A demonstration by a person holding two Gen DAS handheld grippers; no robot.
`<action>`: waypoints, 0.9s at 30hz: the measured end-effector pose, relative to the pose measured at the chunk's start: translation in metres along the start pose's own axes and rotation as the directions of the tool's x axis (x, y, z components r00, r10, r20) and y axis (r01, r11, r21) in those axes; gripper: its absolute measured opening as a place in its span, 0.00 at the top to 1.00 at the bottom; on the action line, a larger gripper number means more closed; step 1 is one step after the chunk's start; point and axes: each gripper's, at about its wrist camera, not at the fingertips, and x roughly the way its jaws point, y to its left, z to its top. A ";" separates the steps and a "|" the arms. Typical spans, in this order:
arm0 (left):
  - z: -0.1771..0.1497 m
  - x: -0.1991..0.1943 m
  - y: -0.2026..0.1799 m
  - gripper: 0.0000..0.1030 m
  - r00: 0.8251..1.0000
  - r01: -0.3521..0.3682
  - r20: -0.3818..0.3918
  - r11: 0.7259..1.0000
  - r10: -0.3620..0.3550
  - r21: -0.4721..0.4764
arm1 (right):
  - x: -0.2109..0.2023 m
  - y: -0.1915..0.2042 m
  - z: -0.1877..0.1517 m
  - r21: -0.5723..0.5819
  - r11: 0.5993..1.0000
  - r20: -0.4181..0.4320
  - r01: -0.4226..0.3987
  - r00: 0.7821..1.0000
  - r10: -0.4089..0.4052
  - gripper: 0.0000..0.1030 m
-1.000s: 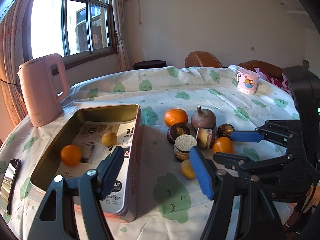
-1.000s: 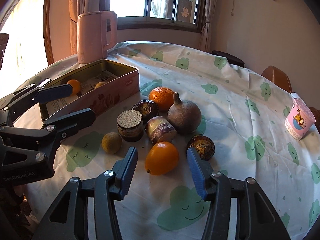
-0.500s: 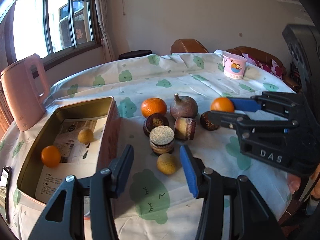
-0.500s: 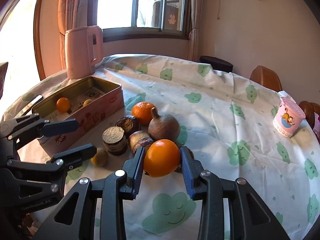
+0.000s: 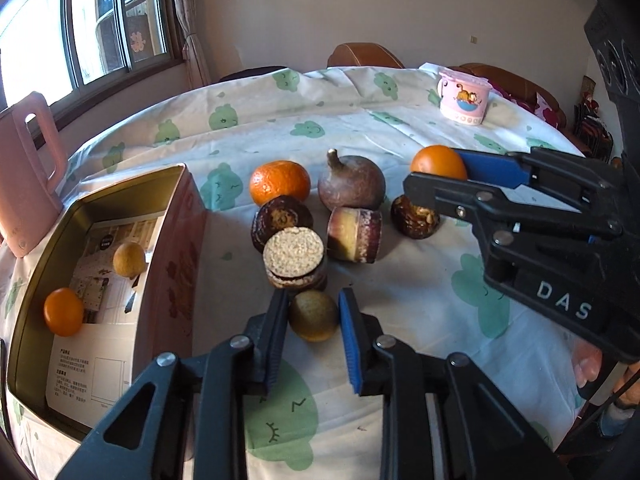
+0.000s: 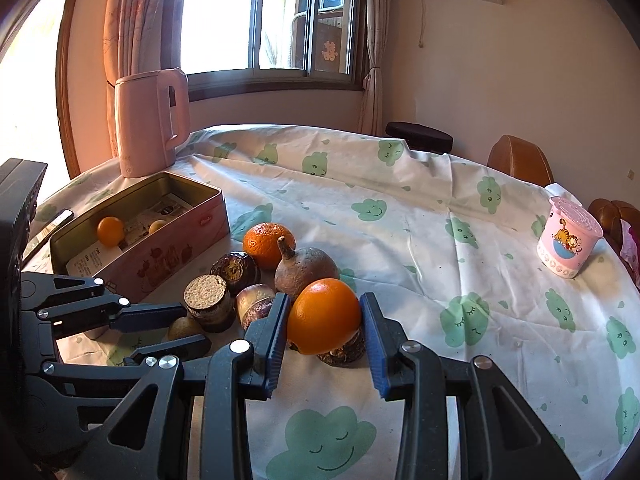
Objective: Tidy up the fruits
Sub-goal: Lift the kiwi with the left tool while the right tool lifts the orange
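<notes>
Inspection taken with the tin box [image 5: 176, 216] as the reference point. The left tongs [image 5: 313, 314] are closed on a small yellowish-brown fruit [image 5: 313, 315] that lies on the desk [image 5: 400, 152] just outside the box's near corner; the pads press both its sides, and it appears to rest on the cloth. The right tongs [image 6: 325, 320] clamp an orange [image 6: 323, 315], held clear of the cloth on the far side of the fruit cluster from the box. Both grips sit across the widest part of each fruit, probably so that the round shapes do not slip out.

The box already contains a small orange [image 5: 63, 311] and a yellowish fruit [image 5: 129, 259], so it is judged to be the destination. Outside it remain a tangerine [image 5: 279, 182], a brown stemmed fruit [image 5: 352, 184] and several dark pieces.

The left view looks down into the box and shows its paper lining. The right view alone shows the whole pink kettle [image 6: 150, 120] behind the box.
</notes>
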 end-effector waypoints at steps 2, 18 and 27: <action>0.001 -0.002 0.002 0.74 1.000 0.009 0.009 1.000 -0.009 -0.011 | -0.001 -0.001 0.000 0.007 1.000 0.005 -0.005 1.000 0.005 0.64; 0.017 -0.019 0.009 0.74 0.987 0.000 0.163 0.998 0.009 -0.059 | -0.007 0.000 -0.001 0.005 1.000 0.043 -0.009 0.999 0.009 0.63; 0.017 -0.026 0.009 0.74 0.973 -0.025 0.228 0.996 0.046 -0.091 | -0.013 -0.002 -0.001 0.009 0.999 0.081 -0.032 0.996 0.031 0.63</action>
